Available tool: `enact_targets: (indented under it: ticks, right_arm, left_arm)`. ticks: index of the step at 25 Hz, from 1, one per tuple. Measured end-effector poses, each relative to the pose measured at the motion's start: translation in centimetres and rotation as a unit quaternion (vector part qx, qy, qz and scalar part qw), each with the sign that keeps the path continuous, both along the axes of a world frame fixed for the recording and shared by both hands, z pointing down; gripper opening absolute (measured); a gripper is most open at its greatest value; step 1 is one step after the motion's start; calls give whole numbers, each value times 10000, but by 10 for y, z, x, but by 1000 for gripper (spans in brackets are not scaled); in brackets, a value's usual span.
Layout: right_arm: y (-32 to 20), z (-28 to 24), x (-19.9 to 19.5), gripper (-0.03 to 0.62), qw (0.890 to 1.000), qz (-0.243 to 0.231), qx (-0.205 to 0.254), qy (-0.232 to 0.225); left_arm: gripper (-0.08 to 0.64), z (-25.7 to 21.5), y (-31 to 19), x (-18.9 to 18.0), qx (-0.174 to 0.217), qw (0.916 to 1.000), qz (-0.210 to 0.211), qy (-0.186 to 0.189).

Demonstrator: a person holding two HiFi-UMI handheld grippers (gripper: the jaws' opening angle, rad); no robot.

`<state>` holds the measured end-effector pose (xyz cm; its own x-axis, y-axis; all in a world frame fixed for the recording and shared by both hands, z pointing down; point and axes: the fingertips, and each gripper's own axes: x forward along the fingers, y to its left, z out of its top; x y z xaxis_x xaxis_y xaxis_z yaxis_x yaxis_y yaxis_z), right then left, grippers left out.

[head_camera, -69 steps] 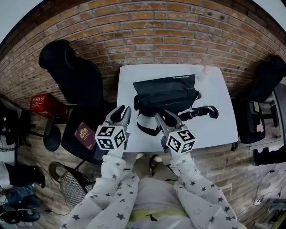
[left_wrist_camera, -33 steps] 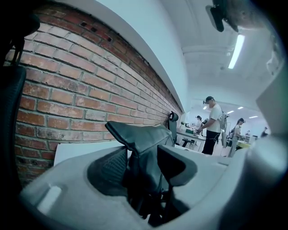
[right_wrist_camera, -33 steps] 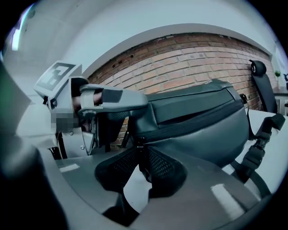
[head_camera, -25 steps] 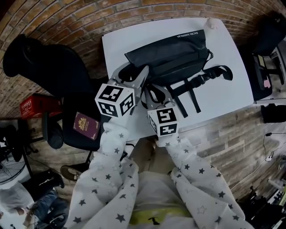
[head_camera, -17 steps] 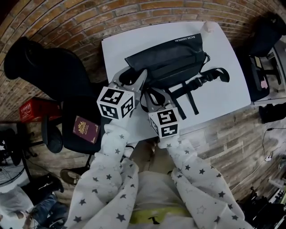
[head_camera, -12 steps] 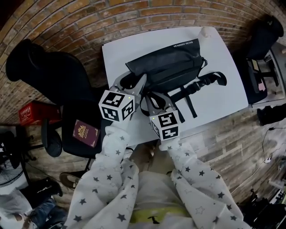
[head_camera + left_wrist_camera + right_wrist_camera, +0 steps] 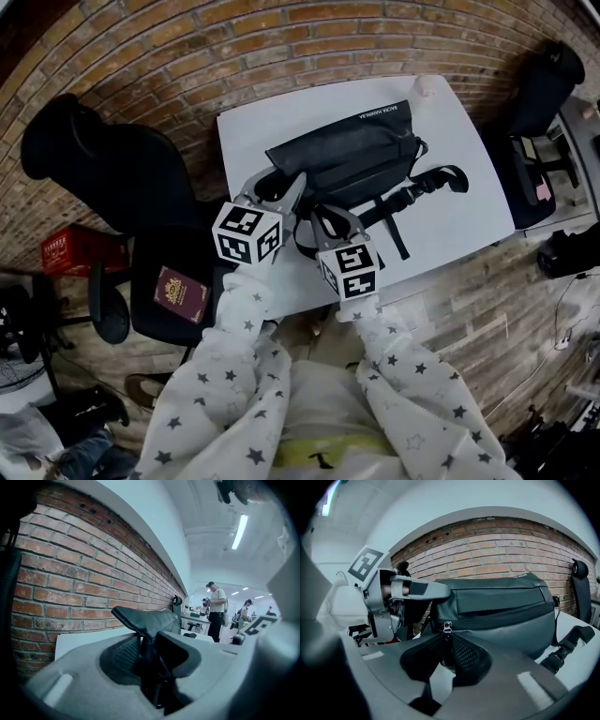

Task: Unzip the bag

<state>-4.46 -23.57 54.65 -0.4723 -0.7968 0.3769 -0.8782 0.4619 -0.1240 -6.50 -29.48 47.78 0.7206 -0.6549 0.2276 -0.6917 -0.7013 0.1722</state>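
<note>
A black bag (image 7: 347,155) lies on the white table (image 7: 459,220), with its zipper running along the front face. My left gripper (image 7: 275,190) is at the bag's left end. In the left gripper view its jaws are closing and the pads press on the end fabric of the bag (image 7: 150,617), which runs down into the left gripper (image 7: 151,654). My right gripper (image 7: 330,218) sits just beside it at the front left corner. The metal zipper slider (image 7: 447,627) shows above the right gripper (image 7: 446,651), which is shut on the pull tab.
The bag's strap with its buckle (image 7: 424,187) trails over the table to the right. A small white object (image 7: 427,86) stands at the far corner. A black office chair (image 7: 103,159) holds a red booklet (image 7: 178,289) at the left. Another chair (image 7: 544,84) stands at the right.
Both grippers have gone from the table's front edge to the bag's left end. In the last second they have hardly moved, and the left jaws have narrowed onto the fabric.
</note>
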Motion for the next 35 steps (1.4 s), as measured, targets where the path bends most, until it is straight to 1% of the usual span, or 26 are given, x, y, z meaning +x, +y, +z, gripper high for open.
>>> enact_targets:
  ticks: [5, 8, 15, 21, 31, 35]
  right_arm:
    - [0, -12, -9, 52, 10000, -53, -22, 60]
    - [-3, -13, -4, 52, 10000, -40, -45, 44]
    - [-2, -13, -1, 52, 9996, -256, -98, 89]
    - [-7, -13, 9, 53, 9995, -277, -134, 100]
    - [-18, -11, 25, 52, 9998, -71, -174, 90]
    - [-20, -12, 25, 52, 9997, -97, -180, 111]
  left_arm:
    - [114, -11, 1, -12, -30, 10000, -11, 39]
    - [114, -13, 0, -11, -30, 10000, -22, 8]
    - [112, -11, 1, -11, -64, 9998, -157, -60]
    - [112, -11, 1, -11, -87, 9996, -240, -74]
    - [112, -10, 0, -12, -119, 9994, -311, -84]
    - [112, -11, -1, -14, -118, 9993, -359, -85]
